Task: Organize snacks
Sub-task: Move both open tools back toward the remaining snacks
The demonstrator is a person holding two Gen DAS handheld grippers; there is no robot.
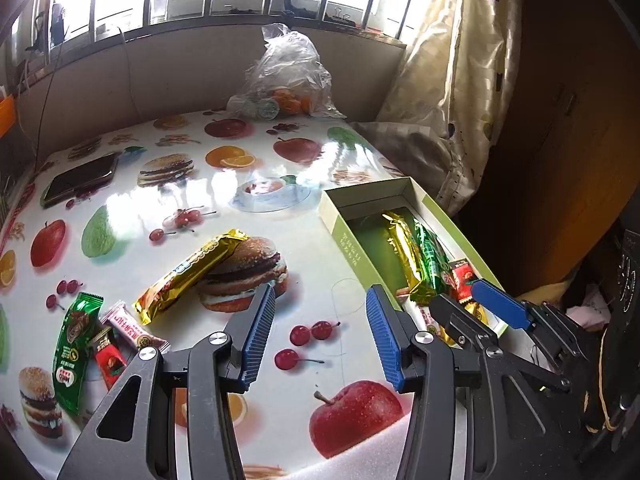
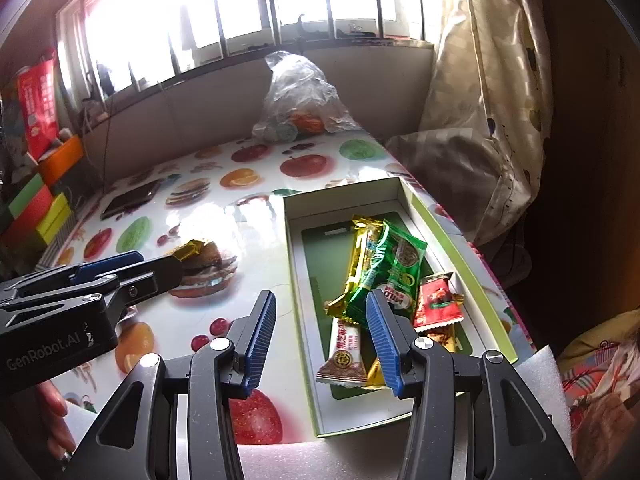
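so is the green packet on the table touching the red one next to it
Touching. The left wrist view shows the red packet lying against the green packet on the table, its edge overlapping the green wrapper with no tablecloth visible between them.

Plastic bag point(image 1: 286, 76) contents blurred — gold bar point(image 2: 191, 249) mostly behind left gripper point(image 2: 132, 266)

The table point(image 1: 280, 208) wore a glossy fruit-and-burger print. On it lay a gold bar point(image 1: 188, 276) near centre, three small packets point(image 1: 100, 336) at eight o'clock, a phone point(image 1: 80, 180) at ten, a plastic bag point(image 1: 284, 76) at twelve, and an open box point(image 1: 348, 236) at three.
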